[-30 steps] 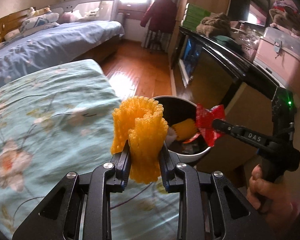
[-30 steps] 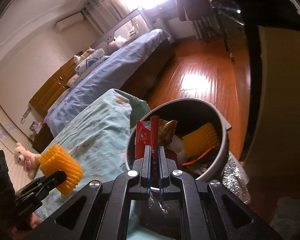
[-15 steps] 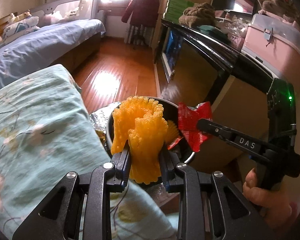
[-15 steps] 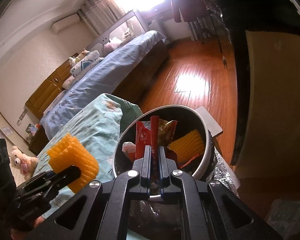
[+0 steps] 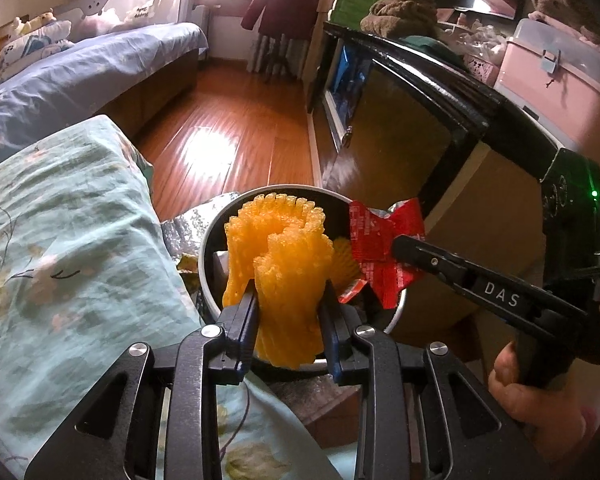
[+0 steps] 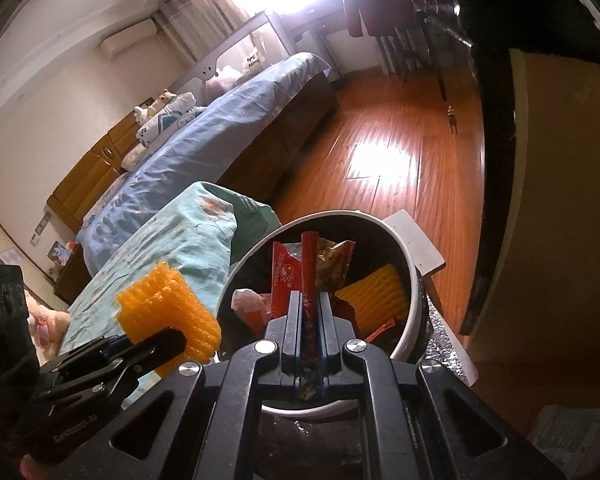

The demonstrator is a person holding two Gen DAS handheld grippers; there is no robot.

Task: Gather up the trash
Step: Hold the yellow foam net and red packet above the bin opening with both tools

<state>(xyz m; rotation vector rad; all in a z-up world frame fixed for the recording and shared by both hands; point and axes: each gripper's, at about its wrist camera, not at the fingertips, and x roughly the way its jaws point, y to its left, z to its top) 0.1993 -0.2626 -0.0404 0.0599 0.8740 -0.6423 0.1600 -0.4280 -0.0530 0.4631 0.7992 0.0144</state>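
Two claws hold trash over one bin. Nearest the left wrist camera, the left claw (image 5: 288, 312) pinches a folded piece of orange foam netting (image 5: 286, 256), which stands up between its fingers above the near rim of the round bin (image 5: 396, 316). Just to its right, the right claw (image 6: 307, 312) is pressed together on a red wrapper (image 6: 286, 276), held over the bin's opening. Down inside the dark bin lie another orange foam piece (image 6: 376, 292) and crumpled wrappers. Left of the bin hangs a teal floral bedspread (image 5: 60, 240). Beyond it, sunlit wooden floor (image 5: 228, 136) runs to a blue bed (image 6: 228, 136).
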